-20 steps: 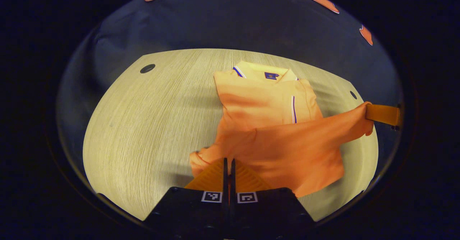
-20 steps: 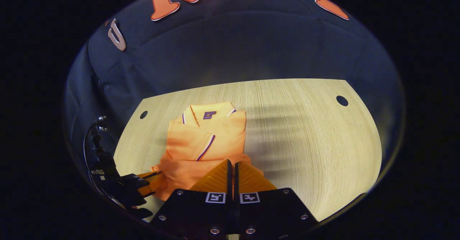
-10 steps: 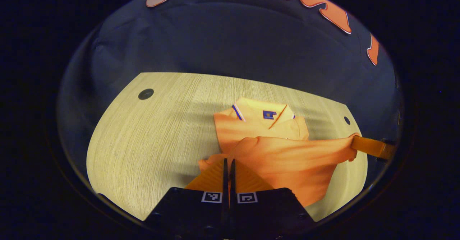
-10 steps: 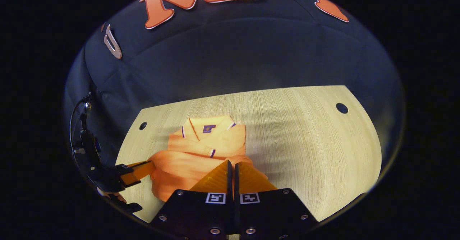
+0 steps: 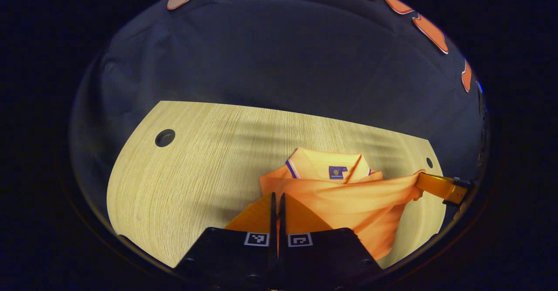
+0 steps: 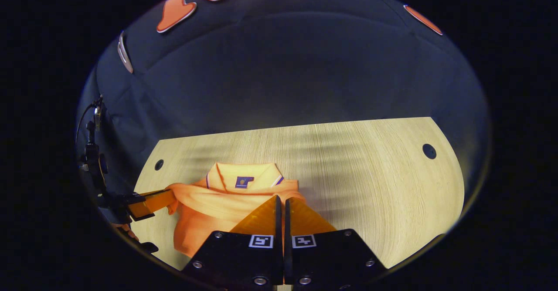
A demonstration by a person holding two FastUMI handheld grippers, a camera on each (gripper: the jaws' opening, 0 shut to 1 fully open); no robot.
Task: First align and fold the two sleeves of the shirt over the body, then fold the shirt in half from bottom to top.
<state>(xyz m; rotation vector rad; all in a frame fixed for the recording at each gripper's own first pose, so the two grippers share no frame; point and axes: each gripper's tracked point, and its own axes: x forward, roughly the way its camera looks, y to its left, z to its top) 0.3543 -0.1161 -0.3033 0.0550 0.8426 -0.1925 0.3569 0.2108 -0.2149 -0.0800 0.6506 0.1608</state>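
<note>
The orange shirt [image 5: 348, 199] lies toward the near edge of the pale wooden worktop [image 5: 196, 164], its collar [image 6: 242, 176] pointing away toward the booth wall, and its lower hem is lifted off the surface, stretched between the two grippers like a band just short of that collar. The left gripper [image 5: 277, 204] has its fingers pressed together with only a thin slit between them, pinching one hem corner; the right gripper [image 6: 280, 208] looks the same, closed tight on the other corner, and from the left gripper view its fingers [image 5: 431, 184] can be seen tugging the cloth out into a taut point. To my eye this is the bottom-to-top fold, well along, with the hem nearly at the collar. The worry is that tautness: pulled this hard sideways, the cloth could slip out of one pinch and drop crooked, or the drag could shift the layers beneath and undo the tucked sleeves, which I cannot see now under the raised fabric. If one gripper lands ahead of the other, the hem will sit skewed against the shoulders, and letting go from any height would likely leave a bunched, puffy edge.
</note>
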